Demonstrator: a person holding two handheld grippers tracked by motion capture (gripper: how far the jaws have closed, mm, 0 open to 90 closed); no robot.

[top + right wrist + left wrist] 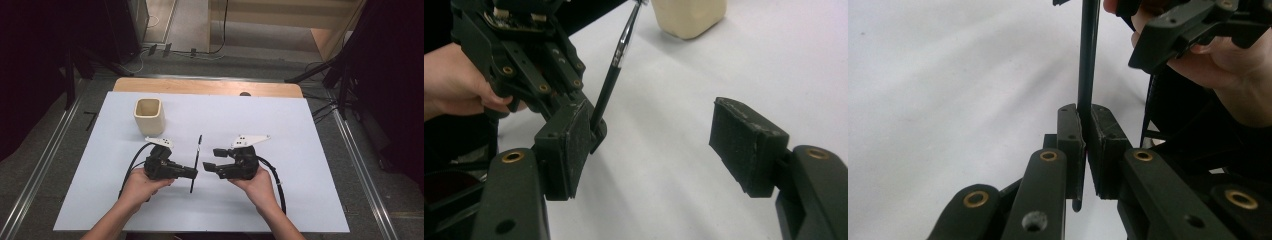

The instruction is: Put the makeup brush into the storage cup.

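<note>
Holding a brush [195, 163] by its lower shaft, the left gripper [192, 173] is clamped on it above the table [300, 150]; the right gripper [209, 165] stands apart beside it. Risk: gripped off-centre, the thin brush may pivot or slip before reaching the cup [149, 116].

The brush [1087, 65] runs off the frame's top in the left gripper view, bristle end unseen, lower handle pinched out of sight.

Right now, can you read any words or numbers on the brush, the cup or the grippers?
No readable text anywhere.
The brush has a shiny band with tiny marks, too blurred to read.
The cream cup is plain.
The left gripper and right gripper carry no labels.
</note>
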